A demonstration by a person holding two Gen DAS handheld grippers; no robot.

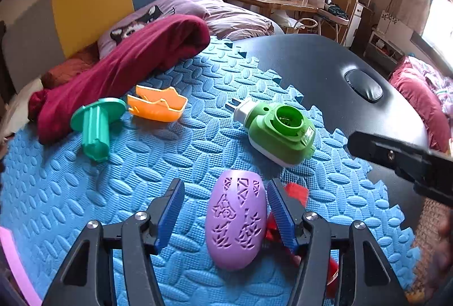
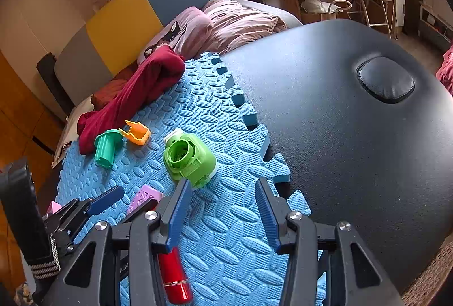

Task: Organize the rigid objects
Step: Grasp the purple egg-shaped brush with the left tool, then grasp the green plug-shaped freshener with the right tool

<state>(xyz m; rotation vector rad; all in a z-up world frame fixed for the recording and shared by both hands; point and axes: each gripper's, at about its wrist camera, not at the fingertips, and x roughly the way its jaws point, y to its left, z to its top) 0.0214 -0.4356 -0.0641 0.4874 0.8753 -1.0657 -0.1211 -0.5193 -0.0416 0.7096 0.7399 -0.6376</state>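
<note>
The purple egg-shaped plastic shell with cut-out patterns (image 1: 236, 222) lies on the blue foam puzzle mat (image 1: 175, 153), right between the blue pads of the left gripper (image 1: 223, 214). The pad on the right of the view looks to be touching its side, the other one stands clear w/ mat showing in the gap, so the jaws are around it but not clenched on it yet afaict. Tucked just behind that touching pad is a red cylinder w/ a shiny metal band (image 2: 174, 277), lying close beside the shell.

Further out on the mat: a green and white plug-in device with a round socket (image 1: 279, 133), a teal plastic piece with a round flange (image 1: 96, 124) and an orange open plastic clip (image 1: 157, 106) just beside it, then a dark red cloth (image 1: 121, 70) bunched at the mat's far edge. The mat sits on a dark padded surface (image 2: 339, 121).

The right gripper (image 2: 223, 218) hovers over bare mat, jaws parted, nothing in them.

What could go wrong imo: the shell is smooth and rounded, so an off-centre squeeze could squirt it out sideways. Also that red cylinder is so close it might get pinched or knocked rolling when the jaws shut
</note>
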